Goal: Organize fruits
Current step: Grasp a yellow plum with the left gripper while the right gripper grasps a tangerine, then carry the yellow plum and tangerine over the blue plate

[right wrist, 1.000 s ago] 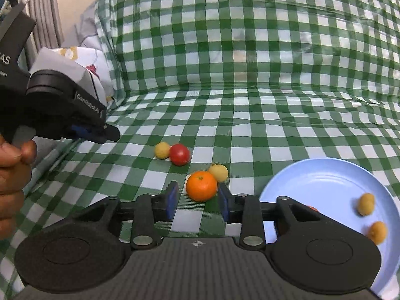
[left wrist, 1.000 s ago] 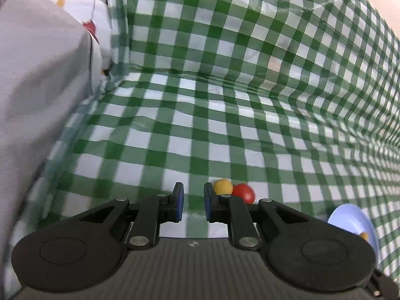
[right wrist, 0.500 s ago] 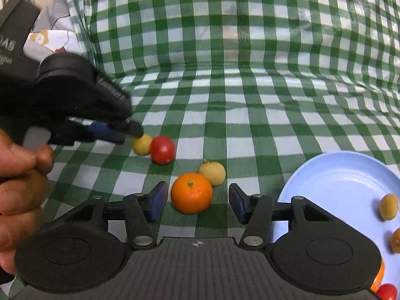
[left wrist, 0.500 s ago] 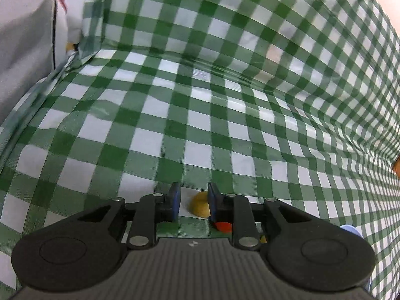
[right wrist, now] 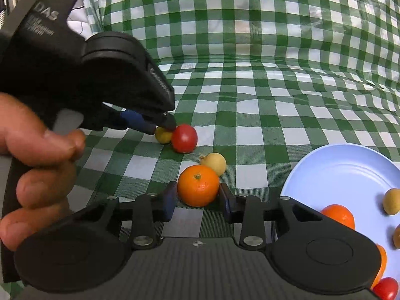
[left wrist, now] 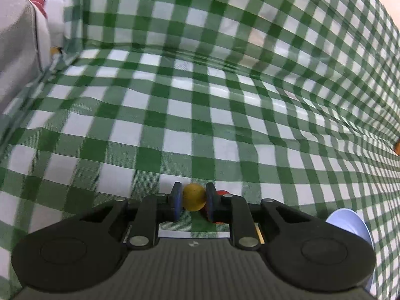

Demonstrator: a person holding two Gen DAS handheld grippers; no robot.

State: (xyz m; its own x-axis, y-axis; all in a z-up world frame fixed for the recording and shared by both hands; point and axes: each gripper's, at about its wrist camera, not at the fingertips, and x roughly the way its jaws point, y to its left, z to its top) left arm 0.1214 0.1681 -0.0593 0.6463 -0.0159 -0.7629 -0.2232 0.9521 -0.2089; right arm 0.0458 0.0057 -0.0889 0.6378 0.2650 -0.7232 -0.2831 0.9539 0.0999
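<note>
In the left wrist view my left gripper [left wrist: 193, 197] is shut on a small yellow fruit [left wrist: 194, 197] lying on the checked cloth; a red tomato [left wrist: 221, 193] peeks out just right of the right finger. In the right wrist view the same left gripper [right wrist: 162, 127] pinches that yellow fruit [right wrist: 162, 135] beside the tomato [right wrist: 184, 138]. My right gripper [right wrist: 198, 197] stands around an orange [right wrist: 198, 185], fingers at its sides. A pale yellow fruit [right wrist: 215, 163] touches the orange behind. The blue plate [right wrist: 345, 170] at right holds several fruits.
The green-and-white checked cloth [left wrist: 200, 115] covers the seat and rises up the backrest. A grey cushion [left wrist: 17, 57] stands at the far left. The plate's edge [left wrist: 350, 227] shows at lower right in the left wrist view.
My left gripper came down onto the small yellow fruit and closed on it. My right gripper opened wide, moved up to the orange, then narrowed around it.
</note>
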